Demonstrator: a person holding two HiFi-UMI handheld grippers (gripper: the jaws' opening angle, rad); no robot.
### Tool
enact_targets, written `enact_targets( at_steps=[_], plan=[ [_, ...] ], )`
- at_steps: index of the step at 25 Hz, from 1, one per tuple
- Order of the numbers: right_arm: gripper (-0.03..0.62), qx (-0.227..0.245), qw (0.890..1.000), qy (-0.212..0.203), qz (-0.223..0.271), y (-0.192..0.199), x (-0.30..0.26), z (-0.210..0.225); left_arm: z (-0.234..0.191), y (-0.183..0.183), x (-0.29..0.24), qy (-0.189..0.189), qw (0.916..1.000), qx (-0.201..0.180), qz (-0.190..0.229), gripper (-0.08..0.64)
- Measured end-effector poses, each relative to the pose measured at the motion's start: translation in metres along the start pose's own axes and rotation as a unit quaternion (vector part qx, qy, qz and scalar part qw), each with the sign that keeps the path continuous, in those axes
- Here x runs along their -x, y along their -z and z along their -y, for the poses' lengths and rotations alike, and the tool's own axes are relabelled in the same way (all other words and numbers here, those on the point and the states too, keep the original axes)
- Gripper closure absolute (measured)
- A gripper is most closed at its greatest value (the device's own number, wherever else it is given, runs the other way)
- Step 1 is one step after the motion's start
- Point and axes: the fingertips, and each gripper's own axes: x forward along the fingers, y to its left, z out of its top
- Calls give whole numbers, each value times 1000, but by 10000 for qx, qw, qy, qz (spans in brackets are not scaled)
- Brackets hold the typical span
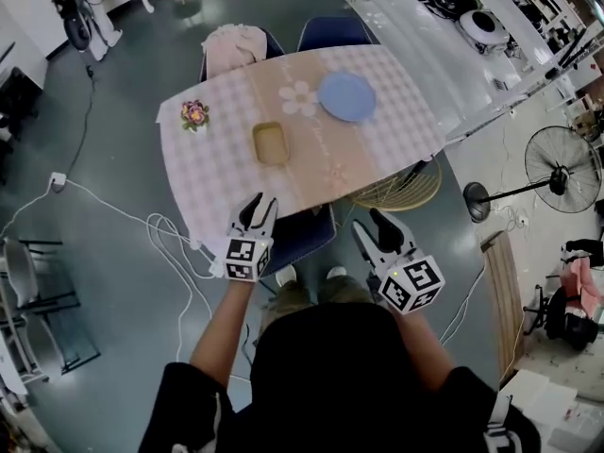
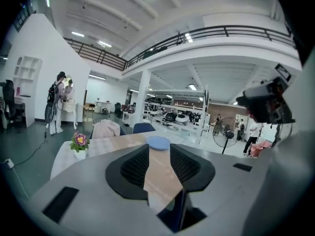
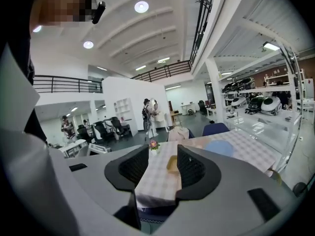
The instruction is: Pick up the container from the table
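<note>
Gaping empty off the pink-checked table's (image 1: 212,182) near edge, left claw (image 1: 257,202) and right claw (image 1: 377,221) risk shoving the shallow yellow rectangular container (image 1: 271,143) if rushed.

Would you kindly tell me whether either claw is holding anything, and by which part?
Nothing is held: the left claw and right claw are both open and empty, and the container lies untouched on the table.

No legible text or labels anywhere.
</note>
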Motion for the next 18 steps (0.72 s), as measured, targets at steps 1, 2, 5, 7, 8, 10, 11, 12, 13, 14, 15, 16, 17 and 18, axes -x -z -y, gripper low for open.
enact_targets(
  at_steps=[1,2,5,7,8,10,11,12,13,14,15,16,17,18],
  plan=[
    [442,1,10000,-47,-24,-2,-6,-2,-11,6,-11,-25,9999,-4,-118,443],
    [440,-9,10000,-79,-24,-4,-12,-3,-20,12,-22,-34,9997,-30,-243,443],
    [440,-26,9999,-133,-26,-10,-29,5,-44,33,-59,-62,9978,-161,-644,443],
    [440,-57,9998,-181,-47,-11,-40,14,-54,47,-82,-94,9953,-261,-924,442],
    [442,-60,9997,-211,-42,-13,-46,19,-58,53,-93,-101,9938,-331,-1054,442],
    [440,-35,9996,-288,-17,-19,-60,28,-64,66,-116,-64,9901,-513,-1308,442],
    [440,-26,9995,-326,-20,-21,-67,33,-66,74,-127,-25,9874,-622,-1453,442],
    [440,-30,9993,-360,-41,-23,-74,37,-68,82,-137,14,9841,-736,-1617,442],
    [440,-47,9992,-391,-71,-24,-81,41,-71,92,-146,43,9802,-850,-1791,442],
    [440,-70,9990,-422,-96,-25,-88,45,-75,101,-154,66,9757,-968,-1966,442],
    [440,-89,9988,-456,-124,-26,-94,50,-79,110,-162,93,9706,-1093,-2143,442],
    [440,-94,9986,-488,-169,-26,-100,54,-83,120,-170,132,9651,-1207,-2319,442],
    [440,-88,9983,-518,-232,-25,-107,59,-88,129,-179,174,9597,-1298,-2488,442],
    [440,-83,9980,-545,-299,-23,-113,64,-92,138,-187,211,9545,-1366,-2644,442]
  ],
)
